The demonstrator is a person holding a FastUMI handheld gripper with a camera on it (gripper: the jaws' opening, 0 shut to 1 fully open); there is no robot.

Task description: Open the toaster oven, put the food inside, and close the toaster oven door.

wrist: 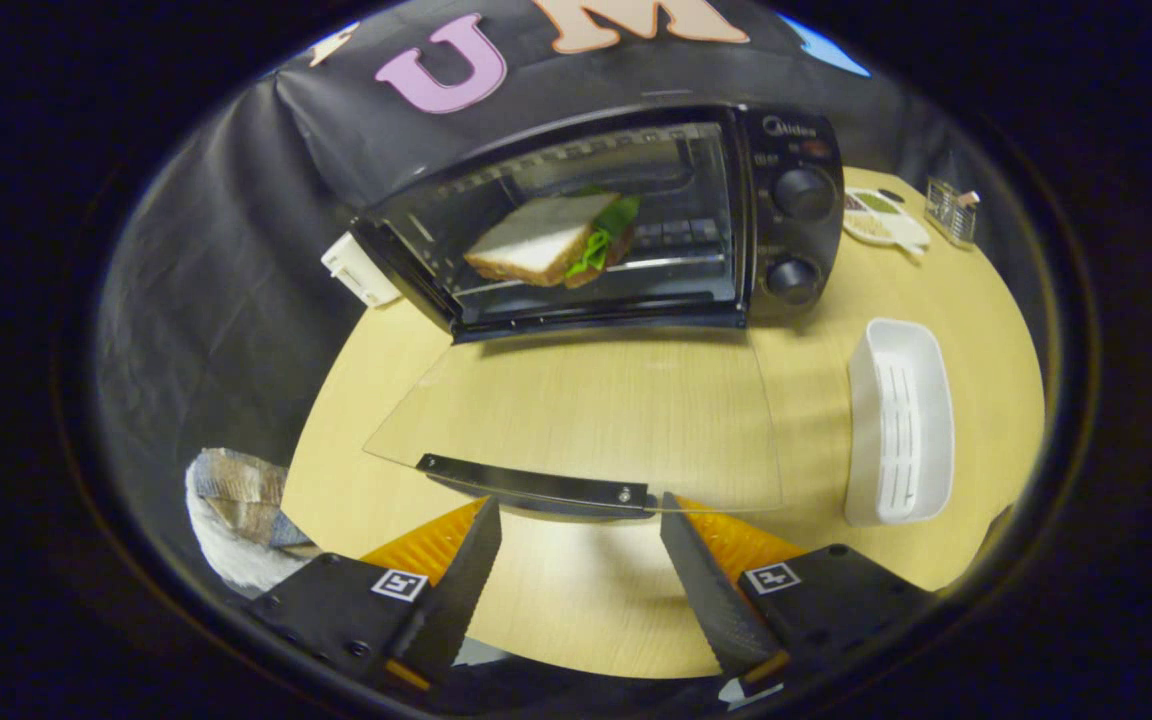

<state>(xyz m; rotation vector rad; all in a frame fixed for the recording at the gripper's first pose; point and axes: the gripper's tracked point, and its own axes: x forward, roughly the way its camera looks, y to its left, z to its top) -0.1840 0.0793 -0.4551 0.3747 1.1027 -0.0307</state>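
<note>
A round wooden table [556, 400] carries the oven [636, 220] beyond the gripper [581, 520], whose fingers stand apart, a white tray [901, 420] ahead right, and a cloth [236, 510] at its left edge

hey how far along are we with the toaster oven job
Done: the toaster oven is open and the sandwich sits on its rack. In hand: the open gripper is empty, fingertips just short of the lowered glass door's handle. Left: lifting the door shut.

Black toaster oven [636, 215] stands open; glass door [586, 420] lies flat, handle foremost; sandwich [551, 240] rests inside on the rack.
</note>
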